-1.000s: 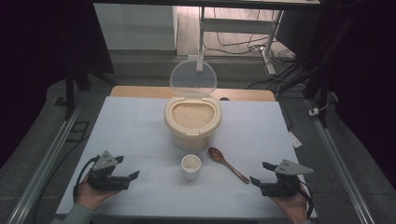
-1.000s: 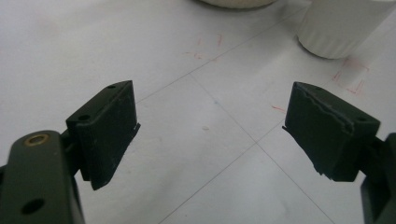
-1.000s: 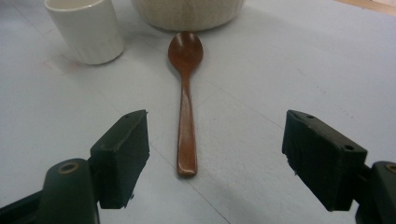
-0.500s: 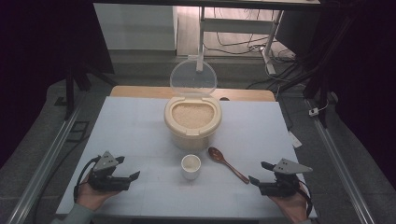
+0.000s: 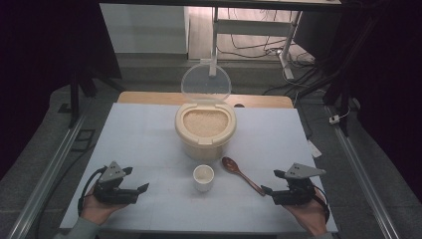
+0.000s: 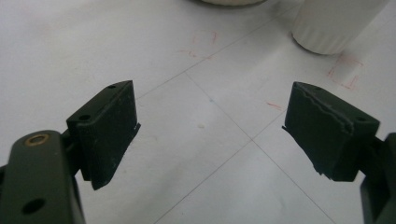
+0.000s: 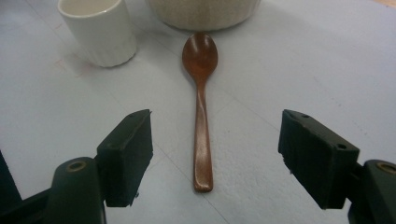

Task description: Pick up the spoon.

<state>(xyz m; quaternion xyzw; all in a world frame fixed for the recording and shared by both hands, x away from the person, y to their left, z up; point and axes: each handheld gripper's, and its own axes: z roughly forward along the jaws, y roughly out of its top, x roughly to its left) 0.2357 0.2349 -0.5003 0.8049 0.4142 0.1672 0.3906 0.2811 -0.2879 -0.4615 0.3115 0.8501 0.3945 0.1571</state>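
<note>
A cream rice container [image 5: 205,128] with its clear lid [image 5: 205,83] raised stands mid-table, filled with rice. In front of it sits a small white cup [image 5: 203,177] [image 7: 99,29] [image 6: 334,21]. A brown wooden spoon [image 5: 242,174] [image 7: 201,102] lies to the cup's right, handle toward my right gripper [image 5: 273,182] [image 7: 217,156], which is open just short of the handle end. My left gripper [image 5: 136,179] [image 6: 210,135] rests open at the near left, nothing between its jaws.
The white table [image 5: 149,134] has faint red marks [image 6: 205,39] and thin grid lines. A wooden board [image 5: 149,98] lies along its far edge. Metal rails [image 5: 45,174] run along both sides, and cables cover the floor behind.
</note>
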